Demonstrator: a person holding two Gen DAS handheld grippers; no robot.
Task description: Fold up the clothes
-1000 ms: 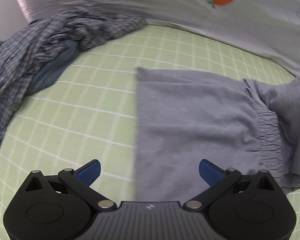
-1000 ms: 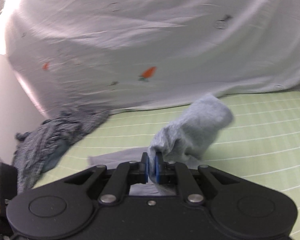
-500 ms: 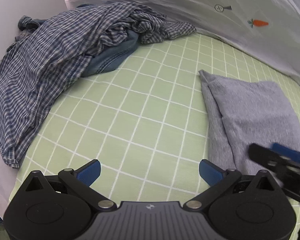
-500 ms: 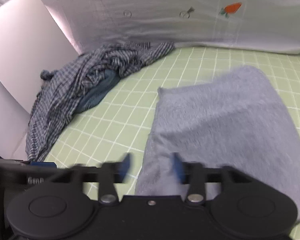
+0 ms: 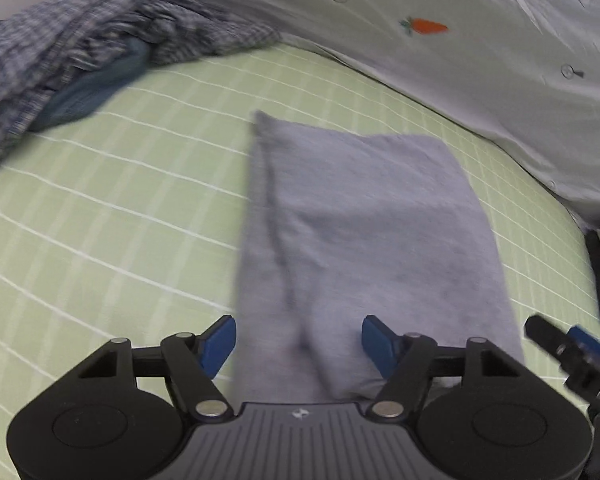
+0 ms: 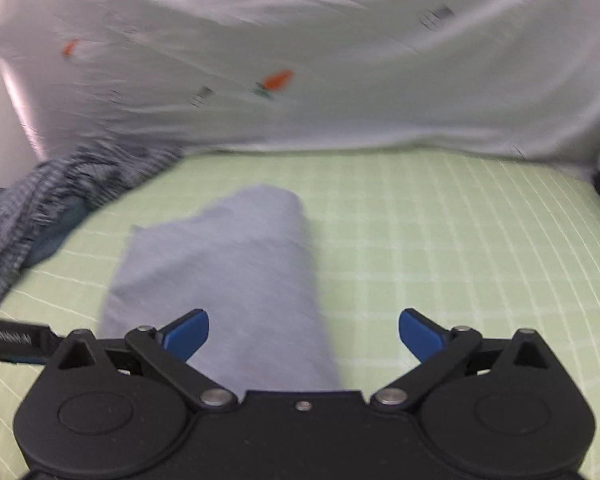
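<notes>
Both grippers gape; grey garment (image 5: 364, 232) folded.

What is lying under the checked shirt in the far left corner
A dark blue garment shows from under the checked shirt, both on the green sheet. Only its near edge sticks out; the rest is covered, so what kind of garment it is cannot be told.

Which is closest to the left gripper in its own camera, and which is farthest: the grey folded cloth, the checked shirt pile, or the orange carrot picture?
From the left gripper, jaws open:
1. Grey folded cloth, right in front, between the jaws.
2. Checked shirt pile, far off to the left.
3. Orange carrot picture, on the white sheet at the back right.
</notes>
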